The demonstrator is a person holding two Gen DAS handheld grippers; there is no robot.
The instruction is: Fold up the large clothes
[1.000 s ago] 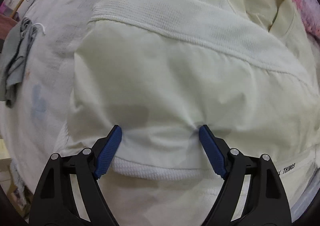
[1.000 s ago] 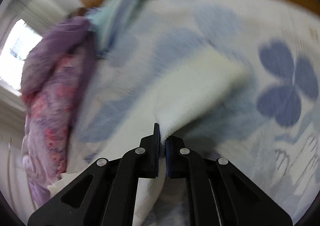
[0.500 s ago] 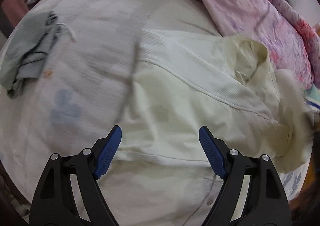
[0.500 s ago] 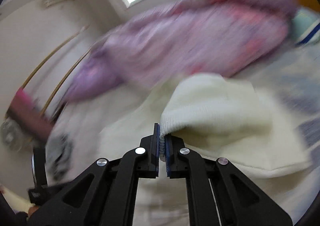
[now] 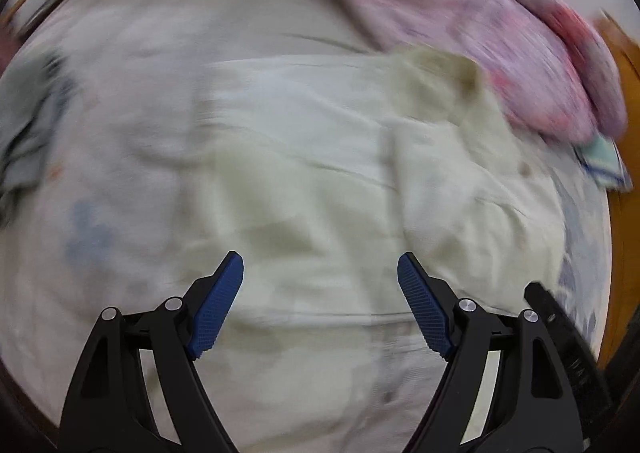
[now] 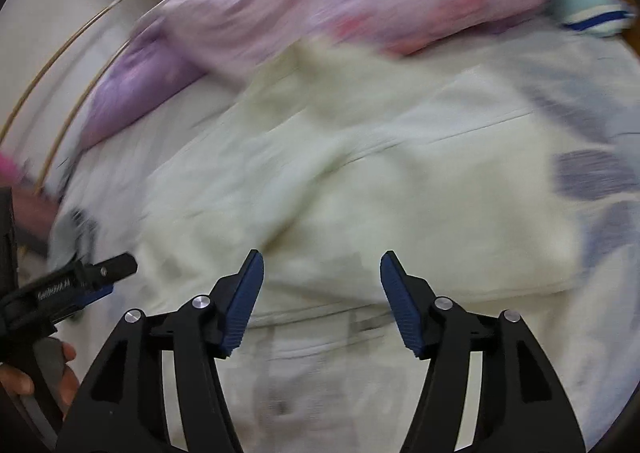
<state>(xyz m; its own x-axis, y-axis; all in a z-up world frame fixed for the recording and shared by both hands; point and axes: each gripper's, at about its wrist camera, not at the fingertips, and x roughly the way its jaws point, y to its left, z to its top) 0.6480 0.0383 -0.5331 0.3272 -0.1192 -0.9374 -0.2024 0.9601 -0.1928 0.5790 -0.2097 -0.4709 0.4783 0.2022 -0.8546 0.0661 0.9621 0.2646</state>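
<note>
A cream-white jacket [image 5: 320, 173] lies spread on the bed, both sleeves folded in over its body; it also shows in the right wrist view [image 6: 380, 181]. My left gripper [image 5: 320, 277] is open and empty, held above the jacket's lower part. My right gripper [image 6: 322, 273] is open and empty above the same garment. The left gripper also shows at the left edge of the right wrist view [image 6: 100, 273], and part of the right gripper at the lower right of the left wrist view [image 5: 560, 337]. Both views are motion-blurred.
A purple and pink quilt [image 5: 460, 13] is heaped along the far side of the bed. A grey cloth [image 5: 28, 141] lies at the left. A teal striped cloth [image 6: 592, 9] lies by the wooden bed edge [image 5: 624, 173]. The sheet [image 6: 600, 181] has blue flowers.
My right gripper carried the sleeve over the jacket, let it go and now stands open. My left gripper has lifted back from the jacket, still open.
</note>
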